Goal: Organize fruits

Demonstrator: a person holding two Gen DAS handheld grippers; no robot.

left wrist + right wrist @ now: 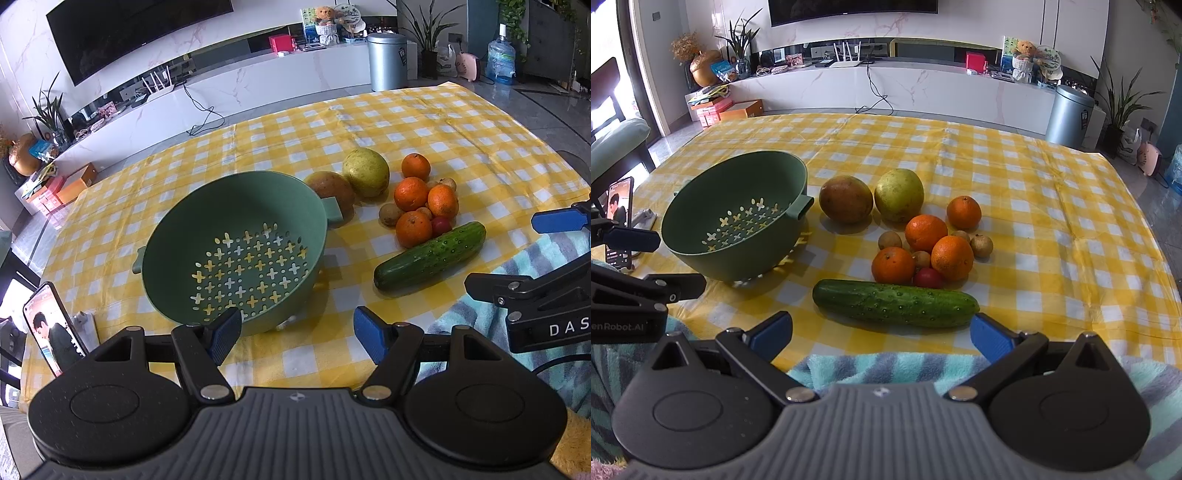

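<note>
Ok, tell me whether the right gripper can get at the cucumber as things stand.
Probably yes. The right gripper is open and empty, and the cucumber lies just ahead of its fingertips on the checked cloth, nothing between them. The oranges and a small red fruit crowd only its far side.

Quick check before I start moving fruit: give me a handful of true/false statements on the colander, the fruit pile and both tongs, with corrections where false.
1. The green colander is empty. True.
2. The cucumber lies inside the colander. False: it lies on the checked tablecloth, nearest the right tongs.
3. Four oranges sit on the cloth. True.
4. The left tongs are shut on an orange. False: they stand open with nothing between them.
5. The right tongs hold the mango. False: they are open and empty; the mango rests beside the colander's handle.
6. A small red fruit sits between the oranges and the cucumber. True.
</note>
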